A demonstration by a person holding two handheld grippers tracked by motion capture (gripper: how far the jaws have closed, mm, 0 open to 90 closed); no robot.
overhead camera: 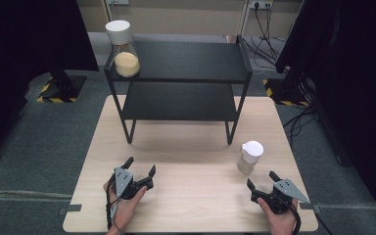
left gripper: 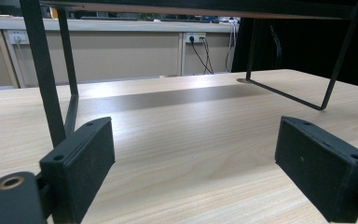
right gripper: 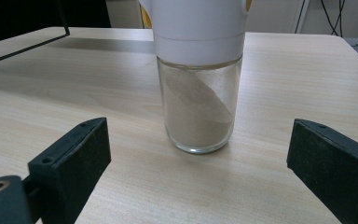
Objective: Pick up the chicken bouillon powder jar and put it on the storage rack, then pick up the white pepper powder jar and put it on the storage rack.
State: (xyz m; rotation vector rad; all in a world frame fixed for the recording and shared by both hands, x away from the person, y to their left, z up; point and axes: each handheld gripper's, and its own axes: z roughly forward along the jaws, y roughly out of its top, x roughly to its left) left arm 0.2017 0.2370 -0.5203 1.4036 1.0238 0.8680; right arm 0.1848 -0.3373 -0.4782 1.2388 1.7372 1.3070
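The jar (overhead camera: 250,157) stands upright on the table (overhead camera: 191,196), near-right area, just in front of the right gripper (overhead camera: 260,182) and well apart from the rack (overhead camera: 178,78). In the right gripper view the jar (right gripper: 199,98) sits dead centre betw. the jaws but farther out; nothing touching yet. Right gripper (right gripper: 200,163): jaws spread wide, holding nothing. Left gripper (overhead camera: 140,166): also spread wide, holding nothing, resting low near-left over bare table, facing the rack's legs.

Jar is clear glass w/ a white cap (right gripper: 198,25) and pale powder inside, banked on a slant, roughly half full. Judgement on handling: glass so rigid, won't give under the pads; smooth and prob. slippery, so needs a firm squeeze, square on. Breakable if dropped or knocked vs. the rack's metal. Weight looks modest, but powder will shift if tilted, so keep it upright. Cap is wider than the body and may be loose or a pourer type; can't tell, so don't lift by the cap.

Best hold, as I read it: glass body just below the cap, pads on opposite sides, cap rim acting as a stop if it slips. Low grip risks tipping it, being top-heavy w/ that cap.

A second jar (overhead camera: 124,49), bigger, yellowish contents, stands on the rack's top shelf, far-left corner.
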